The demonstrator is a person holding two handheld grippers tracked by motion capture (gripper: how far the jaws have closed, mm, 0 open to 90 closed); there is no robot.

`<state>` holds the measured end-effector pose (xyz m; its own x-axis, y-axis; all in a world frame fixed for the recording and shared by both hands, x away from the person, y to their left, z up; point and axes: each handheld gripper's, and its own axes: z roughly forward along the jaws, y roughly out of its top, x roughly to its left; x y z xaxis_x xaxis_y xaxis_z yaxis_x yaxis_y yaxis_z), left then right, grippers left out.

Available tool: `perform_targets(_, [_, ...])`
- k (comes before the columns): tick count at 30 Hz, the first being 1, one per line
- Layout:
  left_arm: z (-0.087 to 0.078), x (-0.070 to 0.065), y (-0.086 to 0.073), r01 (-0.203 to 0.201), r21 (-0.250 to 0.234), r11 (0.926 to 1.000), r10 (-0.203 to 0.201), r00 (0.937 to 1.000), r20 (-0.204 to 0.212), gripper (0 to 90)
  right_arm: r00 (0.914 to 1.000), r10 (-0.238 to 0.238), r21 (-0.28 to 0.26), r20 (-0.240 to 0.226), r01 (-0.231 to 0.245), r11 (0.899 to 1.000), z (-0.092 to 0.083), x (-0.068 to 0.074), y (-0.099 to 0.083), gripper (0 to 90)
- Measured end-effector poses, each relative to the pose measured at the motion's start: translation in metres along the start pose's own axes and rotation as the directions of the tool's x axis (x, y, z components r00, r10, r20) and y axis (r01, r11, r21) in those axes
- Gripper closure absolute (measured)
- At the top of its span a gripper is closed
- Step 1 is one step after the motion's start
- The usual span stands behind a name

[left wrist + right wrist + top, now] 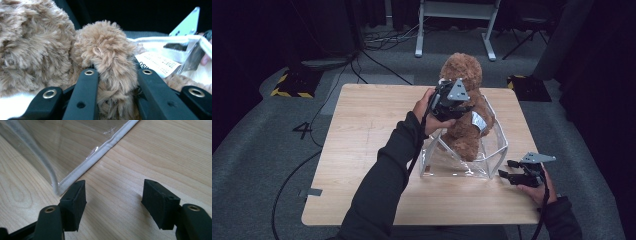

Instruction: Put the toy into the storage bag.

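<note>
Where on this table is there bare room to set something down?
The table's whole left half, from the clear bag to the left edge, is bare wood. So is a front strip. The right side is crowded: teddy bear in the bag, right hand-held gripper beside its corner.

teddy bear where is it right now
In the high view the teddy bear sits partly inside the clear bag at the table's far right, held by the left gripper.

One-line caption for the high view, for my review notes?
Left tool lowers a brown teddy bear into a clear bag; right tool waits open beside it.
</note>
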<state>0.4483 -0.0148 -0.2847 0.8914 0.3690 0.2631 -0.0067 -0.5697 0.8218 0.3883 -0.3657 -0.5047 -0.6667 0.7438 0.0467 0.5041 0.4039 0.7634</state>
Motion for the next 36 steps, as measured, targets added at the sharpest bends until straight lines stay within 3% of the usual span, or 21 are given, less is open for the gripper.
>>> perform_targets(12, [0.016, -0.007, -0.004, -0.051, 0.107, 0.9929, 0.049, 0.9986, 0.019, 78.2, 1.0000, 0.000, 0.000, 0.001, 0.000, 1.000, 0.000, 0.000, 0.000, 36.0])
perform_targets(17, [0.025, -0.007, -0.005, -0.072, 0.165, 0.9836, 0.071, 0.9974, 0.010, 78.1, 1.0000, -0.001, 0.001, 0.001, 0.001, 1.000, 0.000, 0.000, 0.000, 36.0])
perform_targets(36, [0.032, -0.008, -0.014, -0.068, 0.214, 0.9745, 0.058, 0.9970, 0.050, 76.5, 1.0000, -0.002, 0.001, 0.004, 0.002, 1.000, 0.000, 0.000, 0.000, 36.2])
